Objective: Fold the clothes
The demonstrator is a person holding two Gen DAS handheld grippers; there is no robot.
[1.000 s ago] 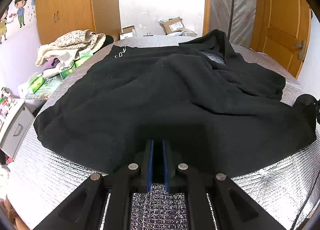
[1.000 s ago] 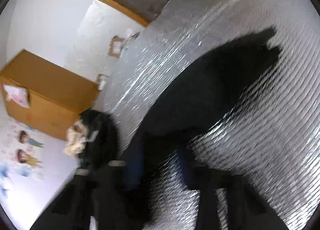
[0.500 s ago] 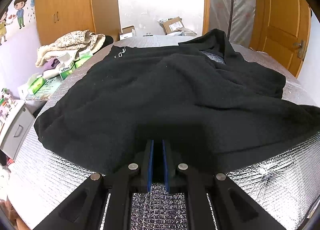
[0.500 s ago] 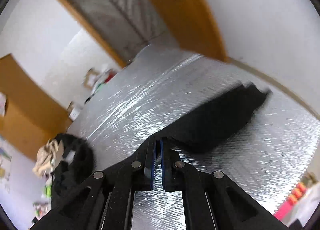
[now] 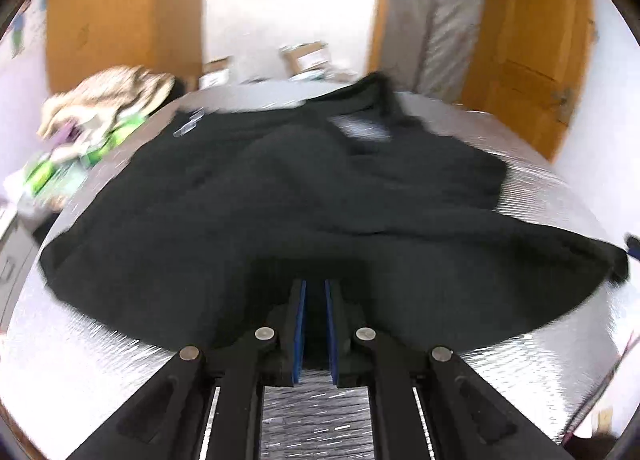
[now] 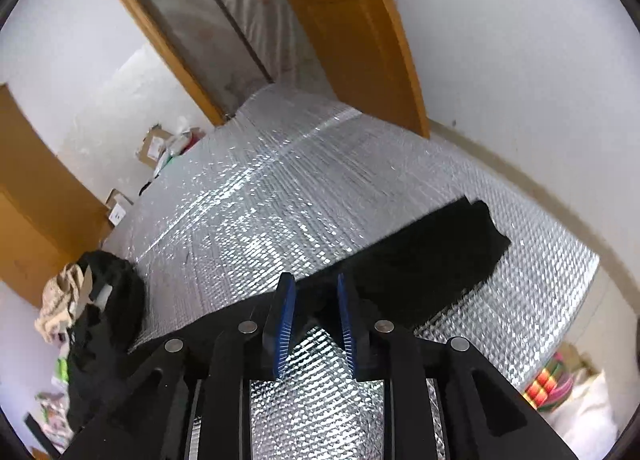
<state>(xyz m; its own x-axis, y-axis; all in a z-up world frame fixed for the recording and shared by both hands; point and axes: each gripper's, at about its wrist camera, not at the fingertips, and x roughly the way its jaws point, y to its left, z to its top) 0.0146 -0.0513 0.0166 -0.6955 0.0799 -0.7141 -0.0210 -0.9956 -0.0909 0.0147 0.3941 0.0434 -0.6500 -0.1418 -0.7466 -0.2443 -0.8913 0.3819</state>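
Note:
A black garment (image 5: 320,200) lies spread over the silver foil-covered surface (image 5: 560,372); the left wrist view is blurred. My left gripper (image 5: 315,288) is shut on the garment's near hem, with cloth pinched between the blue pads. In the right wrist view a black sleeve (image 6: 432,256) lies flat on the foil surface (image 6: 280,180), running off to the right. My right gripper (image 6: 314,288) is open, its blue pads spread to either side of the sleeve's near end, where dark cloth sits loose in the gap.
A beige patterned heap (image 5: 108,96) and green packs (image 5: 44,176) sit off the left edge, with cardboard boxes (image 5: 308,56) behind. A wooden door (image 5: 532,48) stands at the right. A dark pile of clothes (image 6: 104,324) lies at the left in the right wrist view.
My right gripper swung round, laid the sleeve out on the foil, then opened and let it go. My left gripper keeps its hold on the hem and is moving, blurring its view.

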